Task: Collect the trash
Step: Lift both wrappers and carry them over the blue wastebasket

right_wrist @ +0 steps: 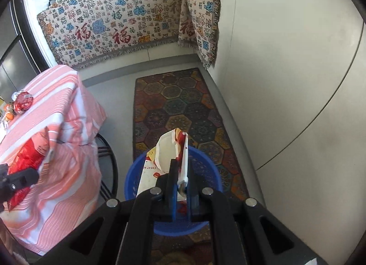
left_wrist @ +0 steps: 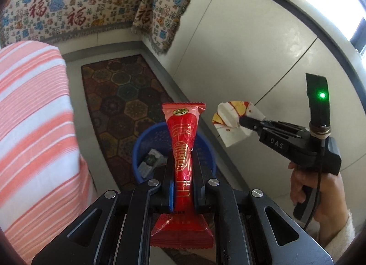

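In the left wrist view my left gripper (left_wrist: pixel 183 162) is shut on a long red snack wrapper (left_wrist: pixel 183 132) that stands upright between the pads. Below it on the floor is a blue basket (left_wrist: pixel 139 148) holding some trash (left_wrist: pixel 151 162). To the right, my right gripper (left_wrist: pixel 242 123) pinches a crumpled white, yellow and red paper wrapper (left_wrist: pixel 228 119). In the right wrist view the right gripper (right_wrist: pixel 181 170) is shut on that paper wrapper (right_wrist: pixel 169 150), right above the blue basket (right_wrist: pixel 205 166). The left gripper (right_wrist: pixel 34 173) shows at the left edge with the red wrapper (right_wrist: pixel 29 155).
A table under a pink-striped cloth (right_wrist: pixel 59 104) stands left of the basket, with a red packet (right_wrist: pixel 22 102) on top and black metal legs (right_wrist: pixel 109 157) beneath. A hexagon-patterned rug (right_wrist: pixel 180 104) runs along the white wall (right_wrist: pixel 286 81). A hand (left_wrist: pixel 320 187) holds the right gripper.
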The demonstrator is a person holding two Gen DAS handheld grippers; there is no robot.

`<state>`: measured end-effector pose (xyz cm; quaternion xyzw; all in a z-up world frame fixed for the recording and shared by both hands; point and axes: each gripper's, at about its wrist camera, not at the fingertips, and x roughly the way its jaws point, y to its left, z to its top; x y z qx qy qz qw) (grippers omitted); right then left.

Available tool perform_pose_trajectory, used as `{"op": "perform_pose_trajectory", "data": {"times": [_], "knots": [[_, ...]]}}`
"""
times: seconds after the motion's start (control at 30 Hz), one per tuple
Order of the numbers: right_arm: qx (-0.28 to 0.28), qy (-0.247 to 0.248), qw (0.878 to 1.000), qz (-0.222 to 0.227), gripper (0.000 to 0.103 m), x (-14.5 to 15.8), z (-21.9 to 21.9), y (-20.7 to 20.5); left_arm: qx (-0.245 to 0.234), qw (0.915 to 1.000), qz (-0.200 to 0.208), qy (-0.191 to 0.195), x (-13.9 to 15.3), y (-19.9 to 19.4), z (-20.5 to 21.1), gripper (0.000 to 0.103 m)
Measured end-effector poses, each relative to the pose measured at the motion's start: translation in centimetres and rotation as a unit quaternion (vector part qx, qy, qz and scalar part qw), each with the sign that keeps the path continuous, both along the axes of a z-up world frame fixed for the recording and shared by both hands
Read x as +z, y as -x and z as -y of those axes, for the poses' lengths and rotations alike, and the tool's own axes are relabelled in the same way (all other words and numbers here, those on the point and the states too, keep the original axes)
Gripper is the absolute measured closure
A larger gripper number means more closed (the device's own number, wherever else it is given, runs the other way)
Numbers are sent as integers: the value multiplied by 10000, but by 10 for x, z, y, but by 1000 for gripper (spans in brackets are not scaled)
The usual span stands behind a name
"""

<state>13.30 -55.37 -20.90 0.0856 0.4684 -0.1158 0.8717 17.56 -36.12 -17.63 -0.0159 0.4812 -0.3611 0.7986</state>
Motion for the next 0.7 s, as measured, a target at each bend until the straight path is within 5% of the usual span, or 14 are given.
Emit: {"op": "perform_pose_trajectory", "data": {"times": [0.6,0.7], "knots": [[-343,-564,9978,-30,94,-30,41,-3,-222,9984,-369,-367,-70,-15,78,92],[-395,-631,9972,28,92,-31,45,-6,-249,9984,-336,-375,-78,-17,84,77]]}}
